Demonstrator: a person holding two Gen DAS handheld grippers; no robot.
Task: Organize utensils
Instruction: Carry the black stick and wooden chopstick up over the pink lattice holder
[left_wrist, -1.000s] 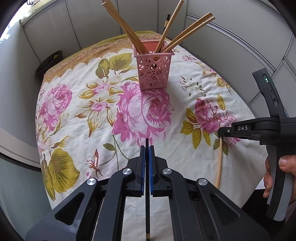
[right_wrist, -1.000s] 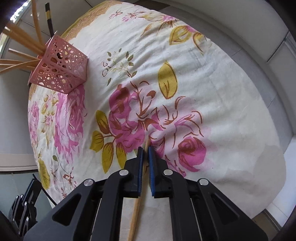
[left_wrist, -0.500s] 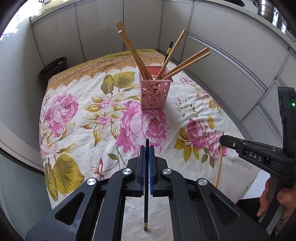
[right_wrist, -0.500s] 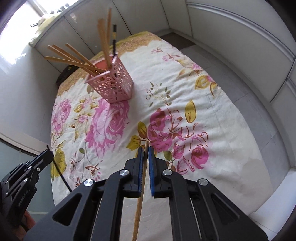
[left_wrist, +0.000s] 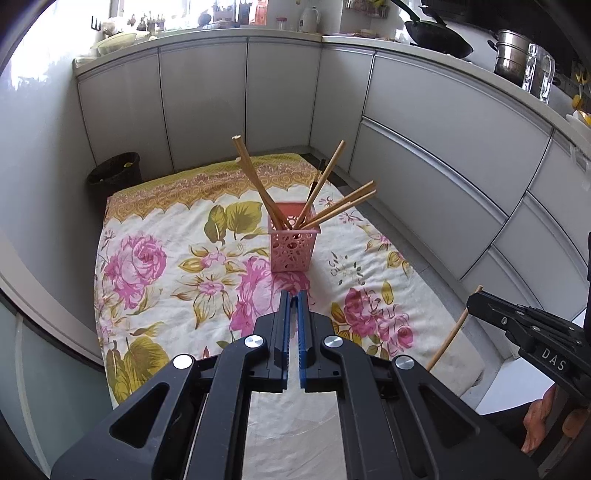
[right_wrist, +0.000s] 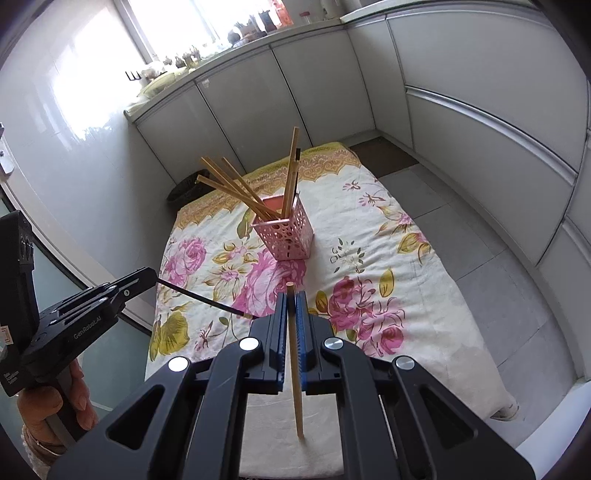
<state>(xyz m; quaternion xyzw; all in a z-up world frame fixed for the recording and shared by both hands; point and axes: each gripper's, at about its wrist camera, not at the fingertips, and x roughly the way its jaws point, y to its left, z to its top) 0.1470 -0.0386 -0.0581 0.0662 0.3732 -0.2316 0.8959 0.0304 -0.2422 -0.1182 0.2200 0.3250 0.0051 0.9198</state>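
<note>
A pink perforated holder (left_wrist: 293, 249) stands on the floral cloth with several wooden chopsticks in it; it also shows in the right wrist view (right_wrist: 286, 234). My left gripper (left_wrist: 293, 301) is shut on a thin black chopstick (right_wrist: 207, 301), held above the cloth's near half. My right gripper (right_wrist: 293, 299) is shut on a wooden chopstick (right_wrist: 295, 365), which also shows in the left wrist view (left_wrist: 452, 330). Both grippers are raised well above the table, short of the holder.
The table with the floral cloth (left_wrist: 155, 280) stands in a kitchen corner, with grey cabinets (left_wrist: 424, 140) behind and to the right. A dark bin (left_wrist: 114, 173) sits on the floor beyond the table's far left corner.
Both grippers have lifted up and back from the cloth, each carrying its chopstick. The holder now looks farther and lower in both views.
</note>
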